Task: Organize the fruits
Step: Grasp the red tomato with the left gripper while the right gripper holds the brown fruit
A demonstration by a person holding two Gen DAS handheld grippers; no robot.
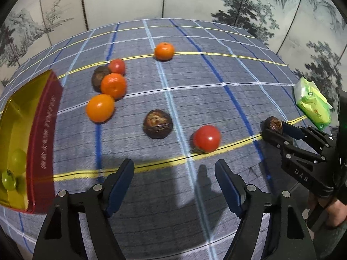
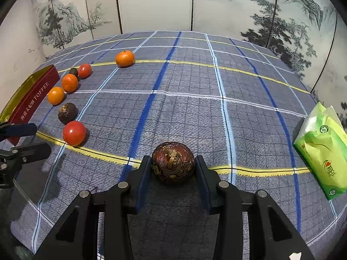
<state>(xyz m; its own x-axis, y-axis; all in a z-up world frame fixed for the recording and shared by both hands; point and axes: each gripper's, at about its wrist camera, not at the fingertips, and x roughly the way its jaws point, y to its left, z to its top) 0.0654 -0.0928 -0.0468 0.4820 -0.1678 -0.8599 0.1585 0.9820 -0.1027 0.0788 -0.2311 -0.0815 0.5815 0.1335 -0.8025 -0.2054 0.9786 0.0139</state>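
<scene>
Painted folding screens with ink pines (image 2: 282, 21) back a table under a blue-grey checked cloth (image 2: 184, 112) with yellow, white and blue lines.

Right gripper (image 2: 173, 164): jaws narrow, both pads pressed on a dark brown water chestnut (image 2: 172, 162), held just above the cloth near the front yellow line. In the left wrist view the same piece shows between that gripper's tips.

Left gripper (image 1: 174, 173): jaws moderately open, nothing between them; it hangs over bare cloth, with a tomato (image 1: 206, 138) and a second water chestnut (image 1: 157, 124) just ahead.

Destination, presumably: red-and-gold toffee tin (image 1: 44, 130) at the left edge, green grapes (image 1: 13, 171) already inside.

Risks:
- The held chestnut is round and hard, gripped on its sides only; a tilt or jolt on the way to the tin could let it slip out and roll.
- Carrying it to the tin crosses the left gripper's space; the two tools could collide.
- Loose fruit sits crowded near the tin wall; a nudge could send tangerines rolling.

Count:
- tangerines 3 (one (image 1: 164, 51) well apart at the back)
- tomatoes 2
- water chestnuts 3, one held
- grapes: at least 2, rest unclear
- green tissue pack (image 2: 323, 151): 1
- tin: 1
</scene>
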